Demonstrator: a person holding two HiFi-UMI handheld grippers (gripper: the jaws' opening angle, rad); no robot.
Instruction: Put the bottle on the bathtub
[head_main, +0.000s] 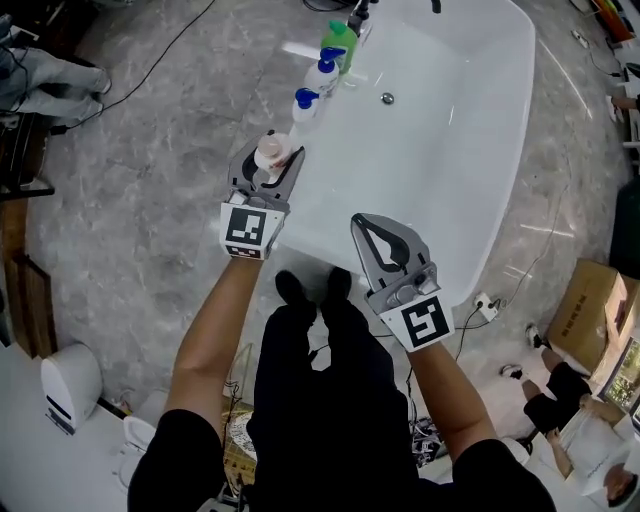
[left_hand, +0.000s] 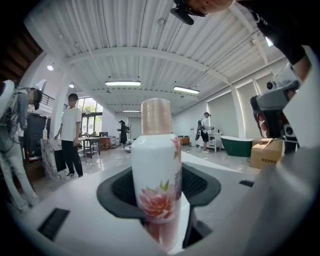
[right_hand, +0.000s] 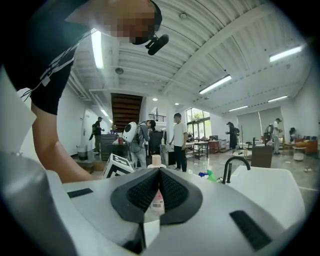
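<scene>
At the bathtub's (head_main: 312, 205) left rim, I hold the floral bottle (left_hand: 156, 175) upright, my left gripper's (head_main: 262, 180) jaws clamped low on it. I judge this the placing step: next, lower it onto bare rim, short of the pump bottles (head_main: 306, 102) at twelve o'clock. My right gripper (head_main: 381, 236), at four o'clock, has its jaws together and empty.

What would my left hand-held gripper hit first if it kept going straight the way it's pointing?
Likely the nearest blue-capped bottle on the bathtub rim, just beyond the flowered bottle it holds; heights are unclear.

One floral bottle (head_main: 268, 150), three other bottles (head_main: 305, 104) (head_main: 323, 74) (head_main: 341, 40), one bathtub (head_main: 455, 170), two tongs (head_main: 271, 166) (head_main: 364, 226).
</scene>
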